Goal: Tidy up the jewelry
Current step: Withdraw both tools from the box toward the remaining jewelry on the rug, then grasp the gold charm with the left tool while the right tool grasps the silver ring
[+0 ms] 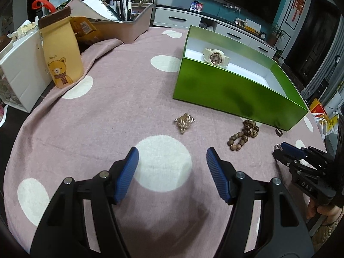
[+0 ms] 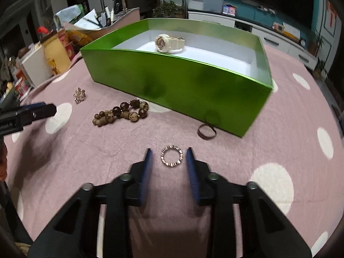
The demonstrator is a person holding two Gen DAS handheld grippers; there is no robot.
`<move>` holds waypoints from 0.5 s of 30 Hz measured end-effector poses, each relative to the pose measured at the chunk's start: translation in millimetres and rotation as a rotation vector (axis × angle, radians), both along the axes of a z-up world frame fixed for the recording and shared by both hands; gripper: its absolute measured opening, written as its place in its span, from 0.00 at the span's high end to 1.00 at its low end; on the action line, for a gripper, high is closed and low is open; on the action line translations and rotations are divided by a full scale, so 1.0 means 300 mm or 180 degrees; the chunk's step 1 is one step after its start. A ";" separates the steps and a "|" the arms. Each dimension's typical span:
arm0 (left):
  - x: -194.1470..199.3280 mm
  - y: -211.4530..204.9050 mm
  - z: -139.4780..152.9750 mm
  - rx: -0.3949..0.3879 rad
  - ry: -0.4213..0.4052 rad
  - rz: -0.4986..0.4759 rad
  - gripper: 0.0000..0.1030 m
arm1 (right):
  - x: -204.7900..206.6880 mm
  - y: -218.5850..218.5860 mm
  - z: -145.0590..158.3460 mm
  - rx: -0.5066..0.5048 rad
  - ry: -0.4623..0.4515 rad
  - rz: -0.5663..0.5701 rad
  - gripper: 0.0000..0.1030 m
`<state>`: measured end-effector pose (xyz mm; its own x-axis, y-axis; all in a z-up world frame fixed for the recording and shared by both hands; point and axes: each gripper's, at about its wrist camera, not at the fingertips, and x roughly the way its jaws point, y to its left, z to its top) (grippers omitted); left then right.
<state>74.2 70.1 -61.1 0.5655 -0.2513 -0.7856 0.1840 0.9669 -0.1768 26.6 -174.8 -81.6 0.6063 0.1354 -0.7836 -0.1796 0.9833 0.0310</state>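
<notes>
A sparkly silver ring (image 2: 171,156) lies on the pink dotted cloth (image 2: 86,161) between the blue pads of my right gripper (image 2: 168,153); a gap shows on each side, so the gripper is open around it. My left gripper (image 1: 172,157) hangs open over a white dot, with nothing between its fingers. Beyond it lie a small gold trinket (image 1: 184,122) and a wooden bead bracelet (image 1: 244,135). A dark band (image 2: 206,131) rests by the corner of the green box (image 2: 182,81). Inside the box sits a cream watch (image 2: 167,42).
A yellow bear carton (image 1: 61,49), a white drawer unit (image 1: 21,73) and a grey organiser with pens and papers (image 1: 129,25) crowd the table's far left. The right gripper (image 1: 281,147) shows at the right edge of the left wrist view, held by a hand (image 1: 326,211).
</notes>
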 end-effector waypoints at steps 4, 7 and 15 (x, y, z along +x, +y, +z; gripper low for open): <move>0.034 -0.025 -0.005 0.0010 0.0001 -0.0016 0.35 | 0.001 0.009 0.004 0.0003 -0.0021 0.0026 0.80; 0.065 -0.049 -0.010 0.0047 -0.0002 -0.0043 0.35 | -0.019 -0.016 0.020 0.0194 -0.0061 -0.0025 0.80; 0.148 -0.094 -0.061 0.0163 0.0043 -0.0062 0.52 | -0.097 -0.063 0.072 0.0459 -0.0179 -0.0098 0.80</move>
